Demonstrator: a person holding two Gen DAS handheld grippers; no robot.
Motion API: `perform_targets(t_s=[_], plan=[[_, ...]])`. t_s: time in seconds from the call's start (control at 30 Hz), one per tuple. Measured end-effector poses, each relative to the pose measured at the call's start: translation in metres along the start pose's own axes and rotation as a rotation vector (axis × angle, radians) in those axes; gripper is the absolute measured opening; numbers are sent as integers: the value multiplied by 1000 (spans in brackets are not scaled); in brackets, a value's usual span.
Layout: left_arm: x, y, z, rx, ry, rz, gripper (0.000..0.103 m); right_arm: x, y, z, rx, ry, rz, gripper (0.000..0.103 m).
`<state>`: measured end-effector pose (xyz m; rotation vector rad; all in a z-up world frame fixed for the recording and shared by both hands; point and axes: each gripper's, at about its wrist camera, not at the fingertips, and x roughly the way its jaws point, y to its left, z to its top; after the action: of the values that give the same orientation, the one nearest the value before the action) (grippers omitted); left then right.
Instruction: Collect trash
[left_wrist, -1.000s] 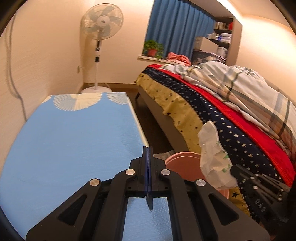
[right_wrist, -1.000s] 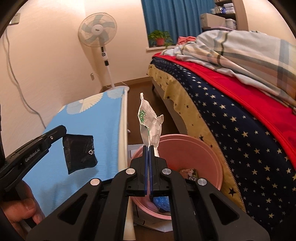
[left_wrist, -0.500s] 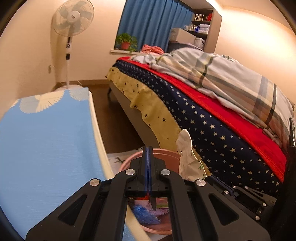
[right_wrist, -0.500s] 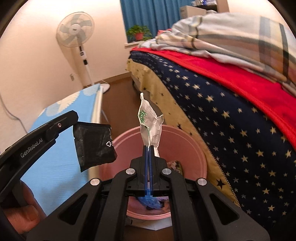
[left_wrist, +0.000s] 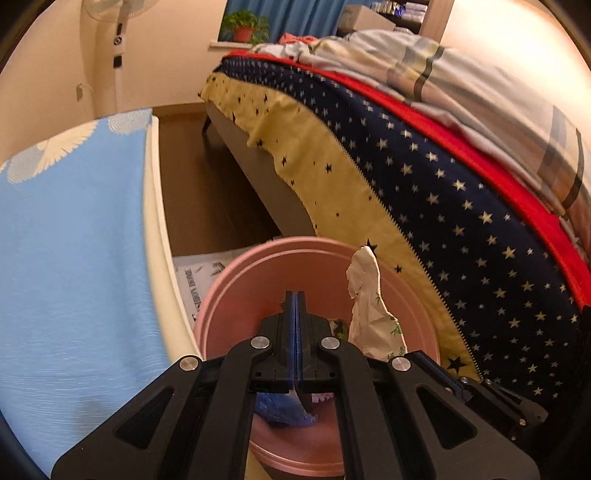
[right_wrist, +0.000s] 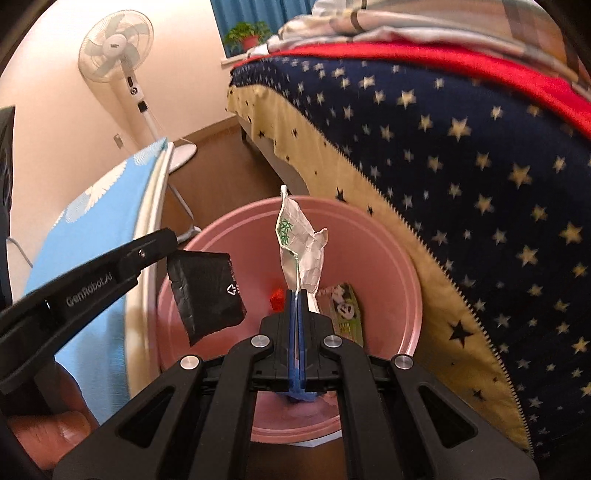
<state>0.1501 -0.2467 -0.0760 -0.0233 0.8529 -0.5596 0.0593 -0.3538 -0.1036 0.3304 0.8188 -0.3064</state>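
The right gripper (right_wrist: 296, 295) pinches a crumpled white wrapper (right_wrist: 301, 243) with green bamboo print, which stands upright above the pink bin (right_wrist: 402, 258). The left gripper (right_wrist: 170, 245), jaws pressed together, clamps a corner of a black packet (right_wrist: 207, 291) that hangs over the bin's left rim. A thumb (right_wrist: 55, 430) shows at the lower left in the right wrist view. Inside the bin lie a panda-printed wrapper (right_wrist: 345, 308), a small red scrap (right_wrist: 276, 297) and something blue (left_wrist: 284, 413). The bin sits on the floor between the light blue ironing board (left_wrist: 66, 258) and the bed (left_wrist: 461, 192) with its star-patterned cover. Farther back stand a white pedestal fan (right_wrist: 118, 48) and a potted plant (left_wrist: 243, 27) on the sill.
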Motion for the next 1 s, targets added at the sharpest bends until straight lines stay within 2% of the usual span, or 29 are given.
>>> perform_targets(t_s=[0.37,0.6,0.77,0.9,0.97,1.0], plan=[[10,-2,-6,22,42,-7,1,12,5,-1,-23,10,-20,3],[-3,1,-2,20,16,-12,1,3,0,-2,-13,5,-29,8],[-27,-2,-2,25,-18,-14,1,-19,-1,2,-17,-32,-28,11],[-66,-3,-2,40,-83,1,17,-51,4,12,-33,-86,-29,34],[-90,-1,0,35,-128,15,36,-74,8,18,-41,-128,-32,44],[-105,1,1,28,-156,22,39,-88,11,21,-62,-152,-37,50]])
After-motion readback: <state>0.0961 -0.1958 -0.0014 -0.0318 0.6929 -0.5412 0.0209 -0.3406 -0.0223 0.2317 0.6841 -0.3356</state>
